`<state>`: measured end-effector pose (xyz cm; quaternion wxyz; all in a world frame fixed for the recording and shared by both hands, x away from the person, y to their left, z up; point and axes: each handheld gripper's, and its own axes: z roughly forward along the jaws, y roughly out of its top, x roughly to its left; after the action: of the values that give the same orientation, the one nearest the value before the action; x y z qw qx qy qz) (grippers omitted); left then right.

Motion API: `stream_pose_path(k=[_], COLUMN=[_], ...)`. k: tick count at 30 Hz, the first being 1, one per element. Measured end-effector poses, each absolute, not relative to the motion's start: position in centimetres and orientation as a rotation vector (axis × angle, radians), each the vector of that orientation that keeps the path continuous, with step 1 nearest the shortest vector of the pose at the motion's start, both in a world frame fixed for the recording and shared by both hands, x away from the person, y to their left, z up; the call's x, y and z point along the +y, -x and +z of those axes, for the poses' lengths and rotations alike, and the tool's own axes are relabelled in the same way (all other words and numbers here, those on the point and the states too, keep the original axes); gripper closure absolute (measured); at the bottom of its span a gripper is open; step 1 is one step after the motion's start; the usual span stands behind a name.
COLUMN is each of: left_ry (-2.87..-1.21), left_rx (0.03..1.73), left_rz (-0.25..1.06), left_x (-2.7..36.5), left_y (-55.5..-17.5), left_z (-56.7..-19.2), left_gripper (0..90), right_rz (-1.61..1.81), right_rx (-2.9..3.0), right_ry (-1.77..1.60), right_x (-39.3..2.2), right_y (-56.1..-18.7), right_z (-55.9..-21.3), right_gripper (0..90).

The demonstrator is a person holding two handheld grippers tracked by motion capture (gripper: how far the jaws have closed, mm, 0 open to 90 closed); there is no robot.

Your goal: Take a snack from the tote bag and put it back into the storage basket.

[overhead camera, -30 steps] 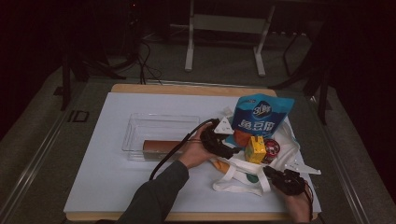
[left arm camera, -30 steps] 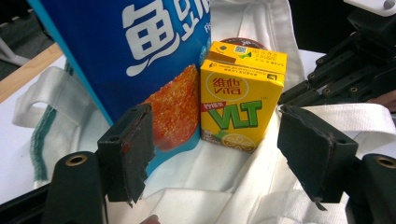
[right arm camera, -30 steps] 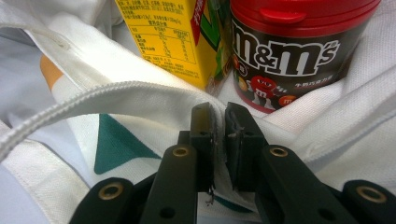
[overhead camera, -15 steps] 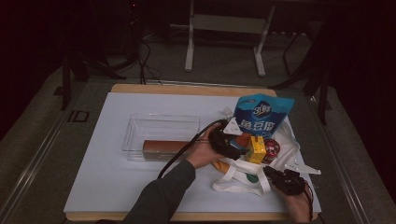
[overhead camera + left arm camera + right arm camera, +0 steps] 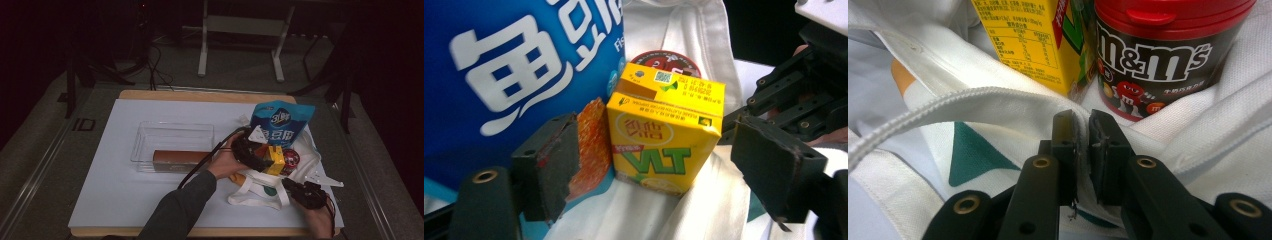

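Partly hidden candy tub (image 5: 666,59) behind juice carton (image 5: 664,137); left tongs (image 5: 674,165) just spreading, right tongs (image 5: 1084,131) pinching bag rim (image 5: 998,97).

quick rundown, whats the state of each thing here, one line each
left claw: open, jaws have just been opening, yellow juice carton between them, pads off it
right claw: shut on the white cloth bag's edge
yellow juice carton: upright in the bag, sealed
red-lidded brown candy tub: upright, lid on
blue snack pouch: standing, unopened
white cloth bag: mouth held open
clear plastic tray: holds a brown box
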<state>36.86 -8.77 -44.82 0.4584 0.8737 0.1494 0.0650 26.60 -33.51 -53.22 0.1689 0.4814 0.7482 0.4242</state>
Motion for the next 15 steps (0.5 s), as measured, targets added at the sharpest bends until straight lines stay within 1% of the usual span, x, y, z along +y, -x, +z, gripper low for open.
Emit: stream_pose_path(k=[2,6,10,15], left_ry=[-2.158,-2.166,-2.168,-2.185], left_rx=[0.365,0.349,0.349,0.358], left_rz=[0.160,0.154,0.118,0.153], left_x=[-9.1,-9.7,-10.1,-10.7], left_y=[-36.9,-36.8,-37.2,-37.5], left_z=[-44.8,-44.9,-45.1,-45.2], left_gripper=[17.5,16.7,15.4,14.4], right_rz=[1.206,1.208,1.206,1.207], right_rx=[2.127,2.127,2.128,2.128], right_ry=[-1.368,-1.367,-1.367,-1.367], right_x=[-33.5,-33.5,-33.5,-33.5], right_y=[-26.6,-26.6,-26.6,-26.6], right_z=[-53.2,-53.2,-53.2,-53.2], right_gripper=[81.8,81.8,81.8,81.8])
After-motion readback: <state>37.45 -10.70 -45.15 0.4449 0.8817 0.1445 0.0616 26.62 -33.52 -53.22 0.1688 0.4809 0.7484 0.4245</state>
